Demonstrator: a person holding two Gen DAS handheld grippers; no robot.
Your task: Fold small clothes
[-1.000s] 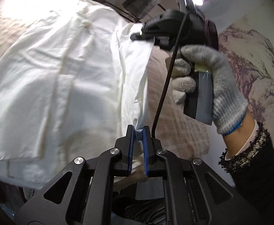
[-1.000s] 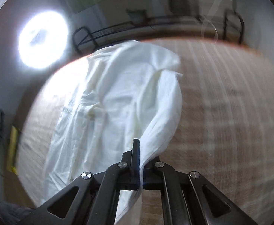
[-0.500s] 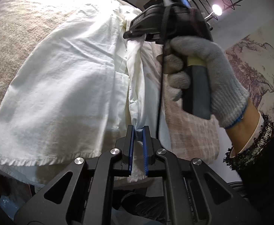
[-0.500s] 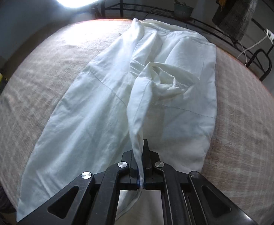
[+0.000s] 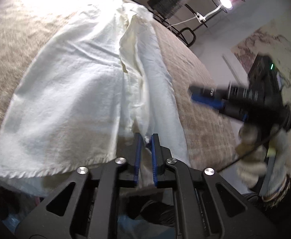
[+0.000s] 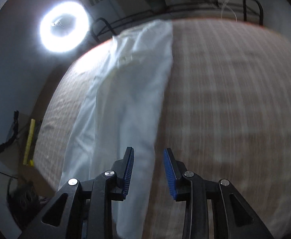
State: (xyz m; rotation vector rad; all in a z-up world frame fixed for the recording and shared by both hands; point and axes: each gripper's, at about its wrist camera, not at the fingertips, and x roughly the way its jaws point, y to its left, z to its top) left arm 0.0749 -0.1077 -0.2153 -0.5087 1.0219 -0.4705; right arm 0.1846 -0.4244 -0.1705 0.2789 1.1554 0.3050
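Over the bedspread [image 6: 225, 99] the right gripper [image 6: 148, 167] has dropped the white garment [image 5: 75, 91] — jaws opening — left gripper [image 5: 145, 139] still pinching it.

- No words, labels, brand marks or numbers can be read in either view.
- The white garment [image 5: 81, 91] shows no print or tag.
- The dark body of the right tool [image 5: 207, 97] is too blurred to show any marking.

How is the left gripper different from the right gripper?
The left gripper has its jaws nearly shut, pinching the white cotton garment; the right gripper has its jaws apart and opening, pinching nothing. The left looks sharp, the right blurred. Both have black arms and blue pads.
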